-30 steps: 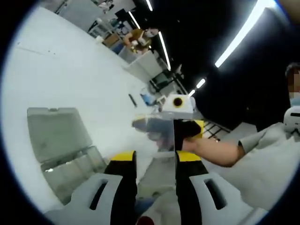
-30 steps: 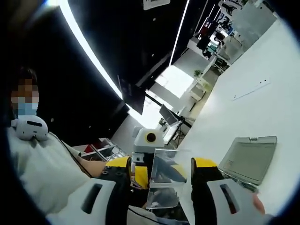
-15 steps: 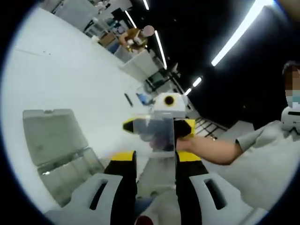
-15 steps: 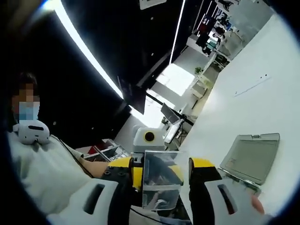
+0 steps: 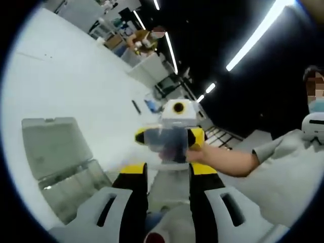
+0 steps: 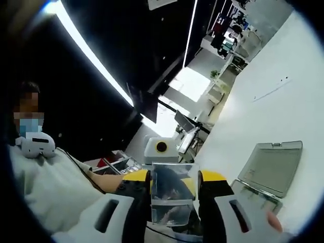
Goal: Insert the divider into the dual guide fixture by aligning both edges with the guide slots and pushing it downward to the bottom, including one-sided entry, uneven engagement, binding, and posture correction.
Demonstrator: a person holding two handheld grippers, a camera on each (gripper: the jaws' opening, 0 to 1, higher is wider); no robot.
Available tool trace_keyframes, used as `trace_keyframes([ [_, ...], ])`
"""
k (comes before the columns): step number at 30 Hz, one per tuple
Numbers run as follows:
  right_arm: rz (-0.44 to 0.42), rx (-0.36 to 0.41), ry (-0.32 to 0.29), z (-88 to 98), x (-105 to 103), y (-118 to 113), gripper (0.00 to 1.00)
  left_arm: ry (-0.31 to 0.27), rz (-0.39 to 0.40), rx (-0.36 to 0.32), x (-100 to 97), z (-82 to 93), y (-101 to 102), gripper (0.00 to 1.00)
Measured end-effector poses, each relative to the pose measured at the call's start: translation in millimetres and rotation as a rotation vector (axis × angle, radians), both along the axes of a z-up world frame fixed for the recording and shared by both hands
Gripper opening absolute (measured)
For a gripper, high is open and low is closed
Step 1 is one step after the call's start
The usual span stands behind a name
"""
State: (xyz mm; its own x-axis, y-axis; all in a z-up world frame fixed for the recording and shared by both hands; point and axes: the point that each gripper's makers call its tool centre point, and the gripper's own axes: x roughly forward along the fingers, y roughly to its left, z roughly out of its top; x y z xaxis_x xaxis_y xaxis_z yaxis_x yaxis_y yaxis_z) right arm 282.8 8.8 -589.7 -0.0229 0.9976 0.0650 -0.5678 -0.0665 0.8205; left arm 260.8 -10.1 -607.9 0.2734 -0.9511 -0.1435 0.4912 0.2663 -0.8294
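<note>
Two grippers meet in mid-air, and the insertion itself looks not yet begun: in the right gripper view the right gripper (image 6: 174,200) has its jaws closed on the edges of the clear divider (image 6: 172,195), which stands directly between them. In the left gripper view the left gripper (image 5: 167,174) has its jaws apart around a pale, blurred shape that cannot be made out, so whether it grips anything cannot be told. Farther off, to one side of each gripper, the open clear case (image 5: 61,162) (image 6: 268,169) lies on the white table (image 5: 76,86), so alignment with the guide slots and the push to the bottom seem left to do.
</note>
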Motion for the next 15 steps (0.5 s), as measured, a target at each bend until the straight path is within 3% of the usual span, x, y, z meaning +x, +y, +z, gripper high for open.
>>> trace_keyframes([
  [15, -0.014, -0.004, 0.007, 2.3, 0.8, 3.1, 0.31, -0.005, 0.015, -0.027, 1.8, 1.9, 3.1, 0.29],
])
